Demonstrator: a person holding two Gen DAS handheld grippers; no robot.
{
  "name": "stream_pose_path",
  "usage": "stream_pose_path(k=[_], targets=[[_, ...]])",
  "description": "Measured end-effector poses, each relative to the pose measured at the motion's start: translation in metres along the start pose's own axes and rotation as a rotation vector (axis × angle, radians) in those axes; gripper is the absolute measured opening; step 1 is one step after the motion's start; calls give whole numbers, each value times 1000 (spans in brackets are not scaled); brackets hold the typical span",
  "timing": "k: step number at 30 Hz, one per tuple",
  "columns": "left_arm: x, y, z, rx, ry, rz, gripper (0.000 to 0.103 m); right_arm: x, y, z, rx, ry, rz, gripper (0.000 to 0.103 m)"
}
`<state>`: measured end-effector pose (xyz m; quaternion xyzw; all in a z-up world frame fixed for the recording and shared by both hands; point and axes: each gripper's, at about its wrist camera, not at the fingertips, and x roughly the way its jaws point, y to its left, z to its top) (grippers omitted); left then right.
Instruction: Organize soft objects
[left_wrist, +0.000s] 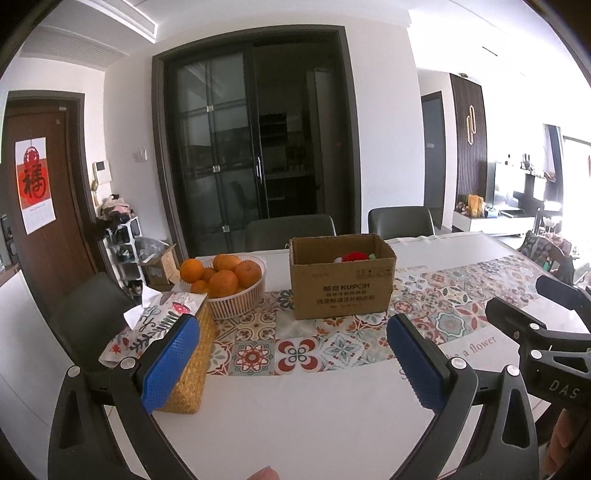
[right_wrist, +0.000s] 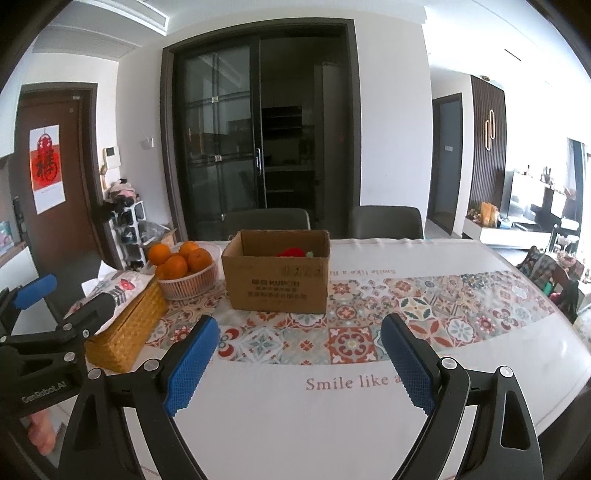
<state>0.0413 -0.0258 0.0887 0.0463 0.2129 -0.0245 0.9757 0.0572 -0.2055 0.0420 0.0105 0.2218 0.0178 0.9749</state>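
Resting inside an open cardboard box (left_wrist: 341, 291) toward the counter's far edge, a red soft toy (left_wrist: 356, 257) shows just above the rim. Left of the box stands a white basket (left_wrist: 240, 302) of oranges (left_wrist: 221, 282), then a wicker tissue box (left_wrist: 188, 369) at the counter's left edge. A patterned tile runner (right_wrist: 424, 314) crosses the counter (right_wrist: 295, 424). Both the left gripper (left_wrist: 295, 363) and the right gripper (right_wrist: 301, 363) hover over the near edge, jaws wide and empty.
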Motion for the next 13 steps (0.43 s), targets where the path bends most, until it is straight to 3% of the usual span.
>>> stream_pose_path(k=[13], targets=[[-5, 1, -6, -11, -1, 0, 103, -4, 0, -5, 3, 3, 8, 91]])
